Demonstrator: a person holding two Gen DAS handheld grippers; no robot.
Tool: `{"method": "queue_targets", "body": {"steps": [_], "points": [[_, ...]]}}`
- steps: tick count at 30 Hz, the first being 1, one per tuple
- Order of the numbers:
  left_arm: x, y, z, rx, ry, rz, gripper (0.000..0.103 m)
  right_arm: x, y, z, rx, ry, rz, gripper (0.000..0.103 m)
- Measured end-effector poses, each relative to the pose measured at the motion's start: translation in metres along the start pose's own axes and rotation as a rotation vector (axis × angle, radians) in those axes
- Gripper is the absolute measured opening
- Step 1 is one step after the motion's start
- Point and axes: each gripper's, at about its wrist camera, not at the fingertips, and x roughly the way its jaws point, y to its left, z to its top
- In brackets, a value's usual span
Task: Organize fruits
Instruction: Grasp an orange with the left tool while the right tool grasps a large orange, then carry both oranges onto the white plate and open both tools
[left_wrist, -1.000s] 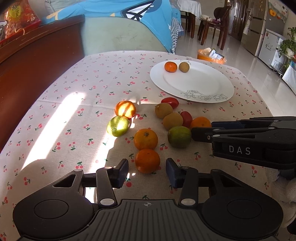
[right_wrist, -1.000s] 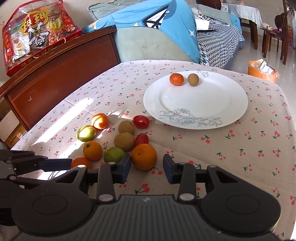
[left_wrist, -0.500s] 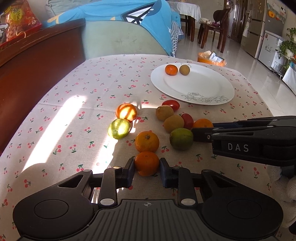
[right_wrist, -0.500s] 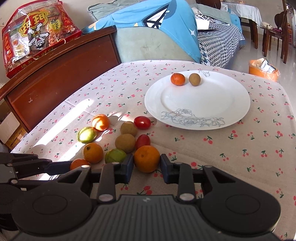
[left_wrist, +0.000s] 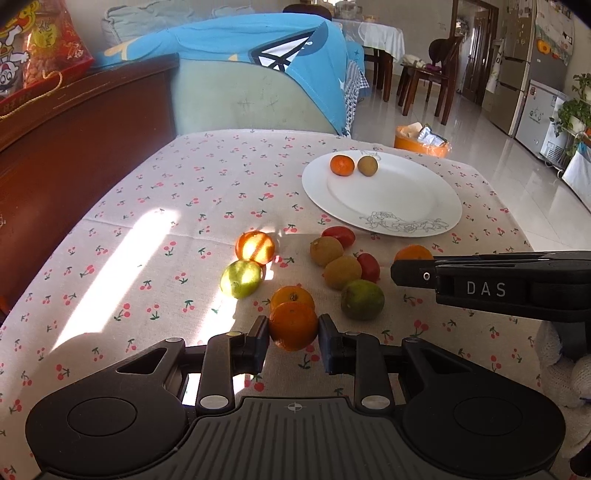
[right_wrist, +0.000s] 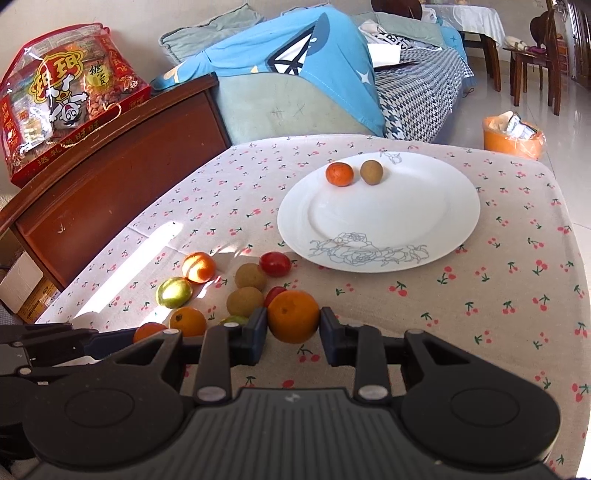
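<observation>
While gathering loose fruit for white plate near tabletop's far right corner: left gripper pinching small orange near front edge; right gripper clamping larger orange, sitting squarely between pads, awaiting transfer.

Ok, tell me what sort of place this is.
Most likely a home's open living and dining area: a sofa draped with a blue blanket stands behind the cherry-print table, with wooden dining chairs and a fridge beyond.
</observation>
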Motion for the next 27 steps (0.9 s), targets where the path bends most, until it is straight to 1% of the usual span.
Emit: {"method": "queue_targets", "body": {"steps": [5, 14, 17, 27], "points": [[-0.004, 0.0, 0.008, -0.017, -0.027, -0.016, 0.026, -0.005, -0.003, 0.005, 0.023, -0.02, 0.002, 0.031], [-0.006, -0.008, 0.022, -0.001, -0.061, -0.038, 0.026, -0.012, -0.009, 0.014, 0.068, -0.053, 0.012, 0.031], [-0.005, -0.01, 0.027, 0.001, -0.07, -0.04, 0.026, -0.013, -0.01, 0.016, 0.074, -0.061, 0.004, 0.031], [0.018, -0.014, 0.057, -0.019, -0.074, -0.064, 0.026, -0.01, -0.028, 0.026, 0.127, -0.086, -0.037, 0.031]]}}
